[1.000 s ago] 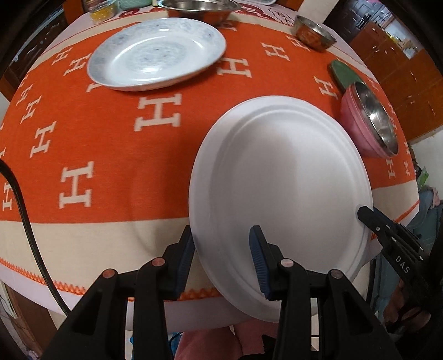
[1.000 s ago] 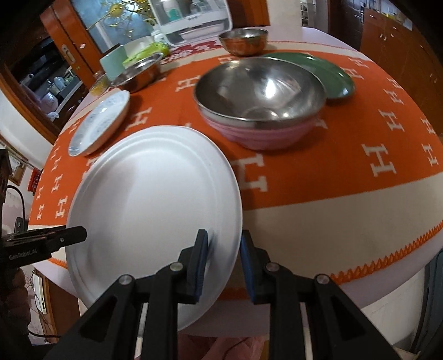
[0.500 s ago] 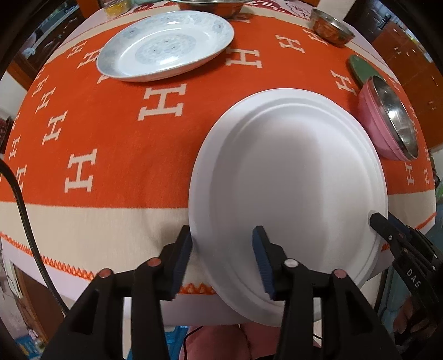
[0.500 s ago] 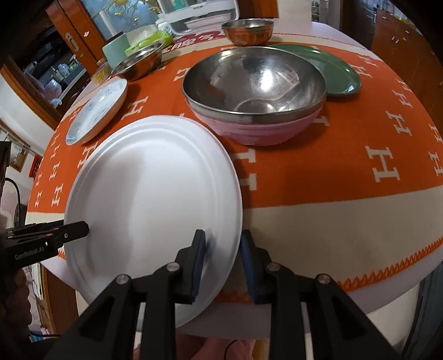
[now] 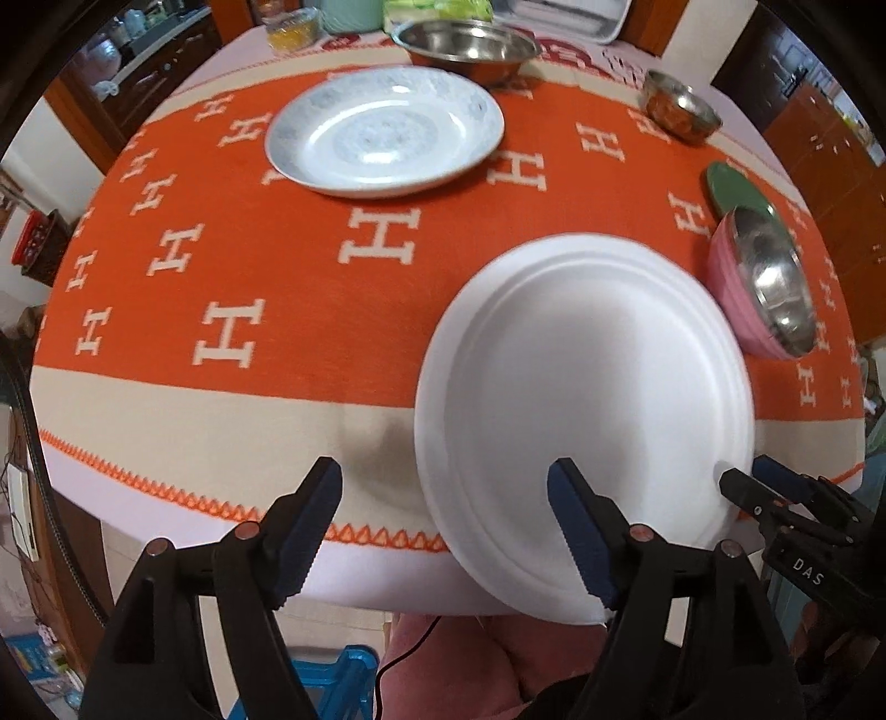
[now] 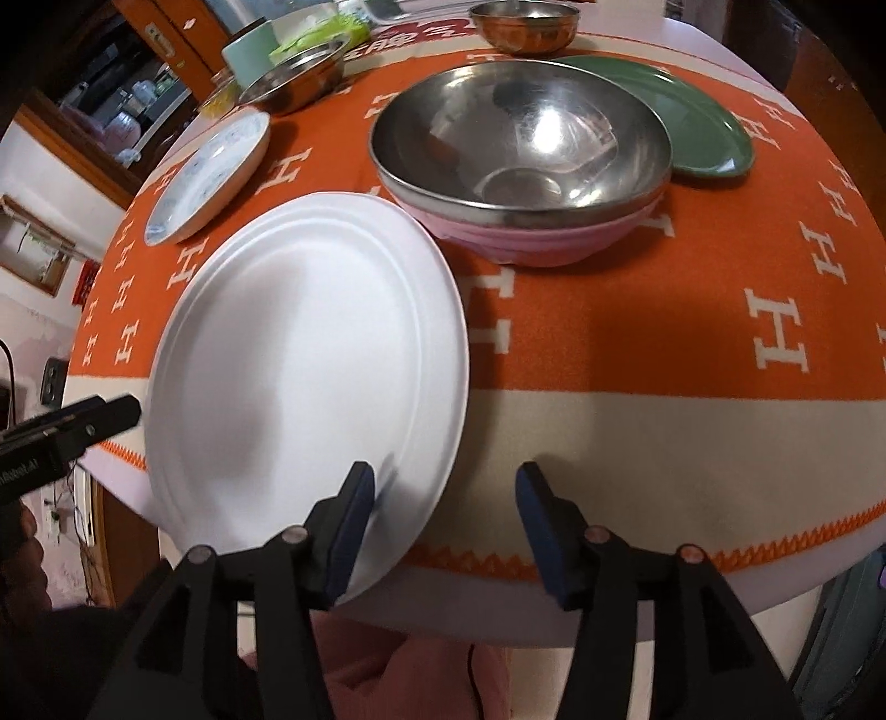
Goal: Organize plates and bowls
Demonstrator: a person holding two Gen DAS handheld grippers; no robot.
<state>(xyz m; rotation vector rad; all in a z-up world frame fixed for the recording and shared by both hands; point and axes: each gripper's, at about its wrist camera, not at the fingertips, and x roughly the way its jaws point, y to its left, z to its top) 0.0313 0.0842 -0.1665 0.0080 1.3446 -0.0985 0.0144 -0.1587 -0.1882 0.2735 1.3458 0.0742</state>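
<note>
A plain white plate [image 5: 581, 410] lies at the front of the orange tablecloth, its near rim past the table's edge. My left gripper [image 5: 448, 520] straddles the plate's left rim with its jaws opening; neither pad presses on it. In the right wrist view the same white plate [image 6: 310, 354] has its right rim between the opening jaws of my right gripper [image 6: 448, 515], also not pressed. Each gripper shows in the other's view, at the plate's far side. A blue-patterned plate [image 5: 382, 138] lies further back, and a steel bowl nested in a pink bowl [image 6: 520, 149] stands beside the white plate.
A green plate [image 6: 686, 122] lies behind the nested bowls. A wide steel bowl [image 5: 465, 47] and a small copper bowl [image 5: 681, 108] stand at the table's back edge, with a mint container and a tray behind them. The person's pink-clad lap shows below the table edge.
Both grippers' jaws have spread wide and come off the white plate's rim. The left gripper has lifted and drawn back, so more of the table shows.
</note>
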